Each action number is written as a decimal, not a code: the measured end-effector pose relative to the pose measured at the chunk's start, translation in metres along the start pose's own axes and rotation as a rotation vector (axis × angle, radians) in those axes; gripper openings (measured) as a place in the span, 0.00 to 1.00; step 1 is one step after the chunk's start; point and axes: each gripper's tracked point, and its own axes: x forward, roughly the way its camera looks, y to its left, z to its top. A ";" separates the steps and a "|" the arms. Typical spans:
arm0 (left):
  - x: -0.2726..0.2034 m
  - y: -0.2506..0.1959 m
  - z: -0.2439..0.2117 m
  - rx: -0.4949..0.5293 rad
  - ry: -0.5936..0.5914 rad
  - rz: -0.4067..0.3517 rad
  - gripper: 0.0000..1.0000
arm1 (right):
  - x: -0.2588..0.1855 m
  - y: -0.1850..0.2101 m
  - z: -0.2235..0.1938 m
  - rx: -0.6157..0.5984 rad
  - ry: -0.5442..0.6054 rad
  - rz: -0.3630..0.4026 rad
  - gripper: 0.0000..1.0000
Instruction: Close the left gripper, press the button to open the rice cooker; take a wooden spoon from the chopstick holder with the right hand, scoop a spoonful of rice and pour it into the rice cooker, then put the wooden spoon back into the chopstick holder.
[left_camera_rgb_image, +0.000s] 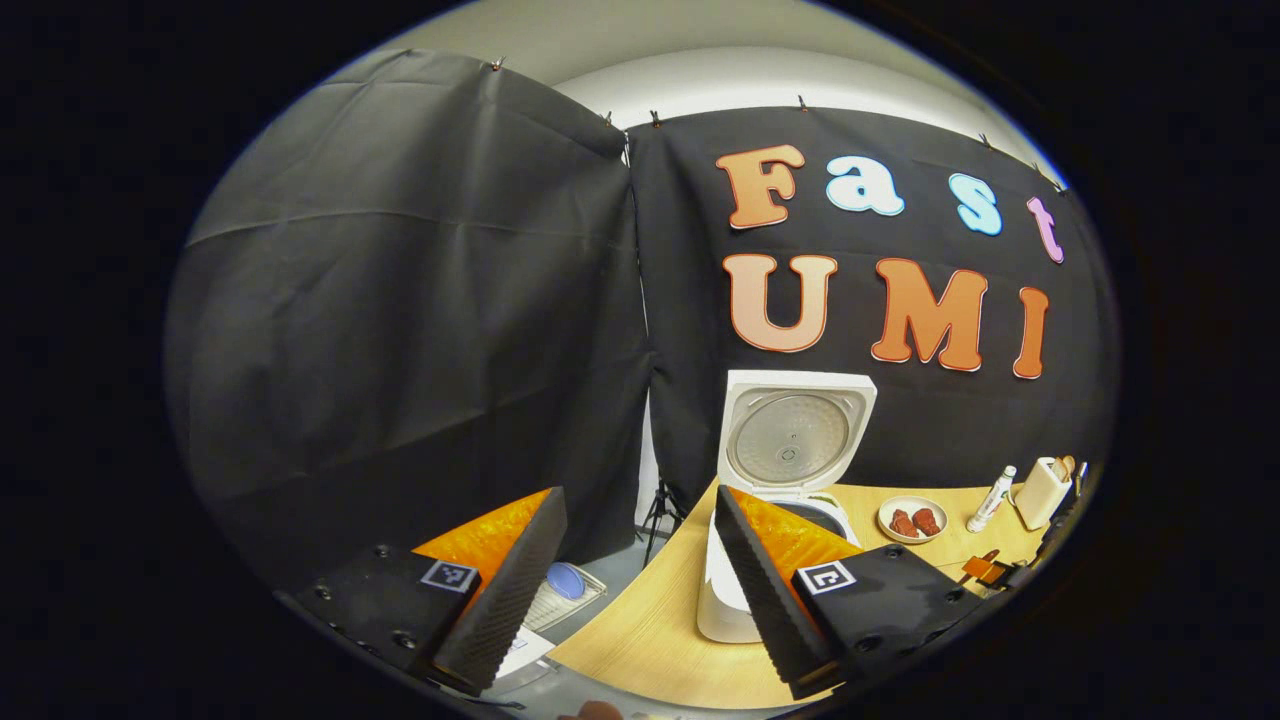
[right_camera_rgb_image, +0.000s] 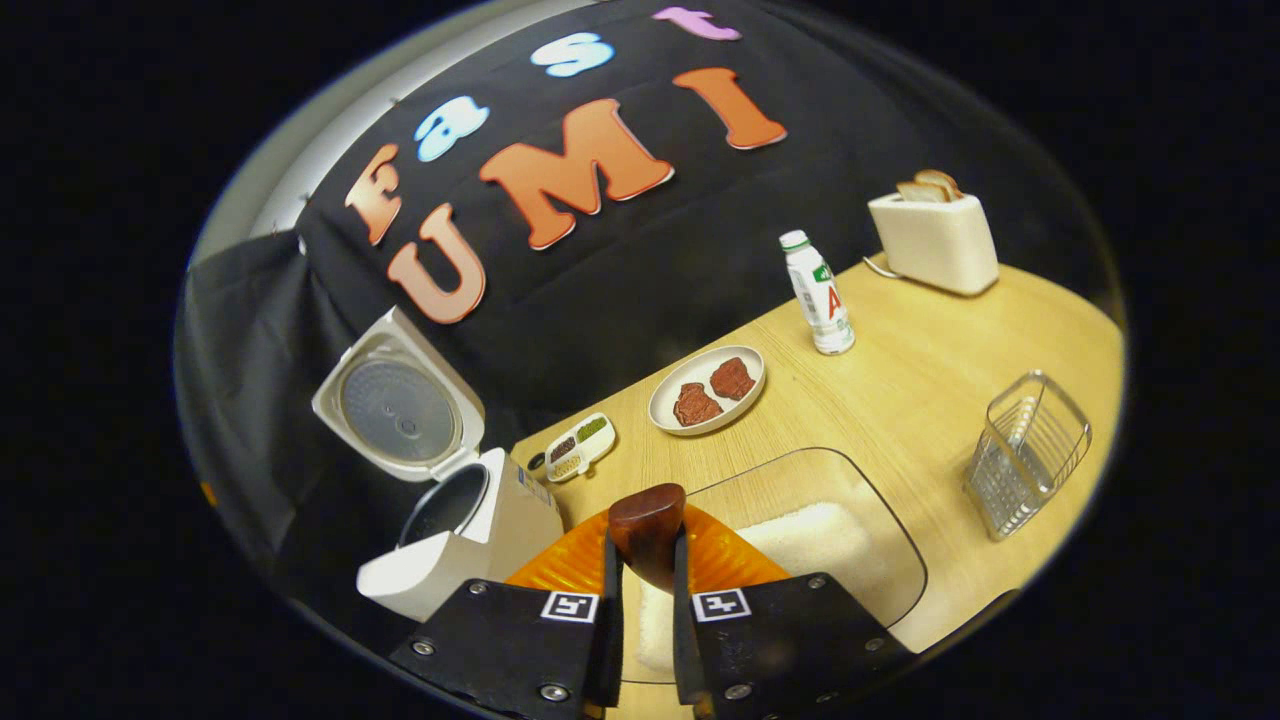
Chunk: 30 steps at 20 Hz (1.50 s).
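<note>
While the rice cooker stands with its lid swung up, everything else lies to its right: the clear rice container just beside it, then the wire chopstick holder well apart. The left gripper hangs before the cooker, jaws spread wide, holding nothing. The right gripper is clamped on the wooden spoon, over the rice.

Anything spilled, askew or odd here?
Nothing stands out. The cooker is open with no spill showing, the right tongs hold the spoon over the rice container, and the bottle stands upright.
</note>
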 end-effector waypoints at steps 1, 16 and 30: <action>-0.002 0.000 -0.001 -0.001 0.000 -0.001 1.00 | 0.001 -0.006 0.002 0.067 -0.003 -0.006 0.20; -0.017 0.003 0.009 -0.007 -0.021 0.002 1.00 | -0.006 -0.041 0.034 0.589 -0.057 0.045 0.20; -0.023 0.005 0.021 -0.037 -0.057 0.006 1.00 | -0.020 -0.039 0.083 0.728 -0.124 0.087 0.20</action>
